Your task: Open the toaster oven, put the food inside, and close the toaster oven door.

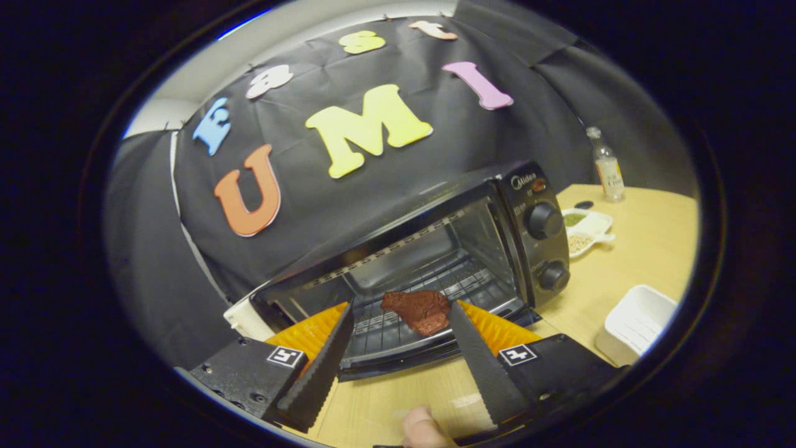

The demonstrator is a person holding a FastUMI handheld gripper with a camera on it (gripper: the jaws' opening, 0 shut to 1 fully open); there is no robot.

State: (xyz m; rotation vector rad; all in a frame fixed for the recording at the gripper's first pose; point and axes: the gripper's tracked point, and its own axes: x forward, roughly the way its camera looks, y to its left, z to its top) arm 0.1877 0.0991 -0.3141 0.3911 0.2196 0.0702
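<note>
Wooden tabletop backed by black cloth is the whole setup, and the toaster oven sits on it with its door already dropped open. Off to the right there's a white tray, a small dish of seeds and a bottle further back. The food, a reddish slab of meat, lies on the rack just ahead of the gripper, whose fingers are spread wide and hold nothing. I'd guess the meat is light, floppy and a bit slick, so it's best pinched at the thicker near edge.
</note>
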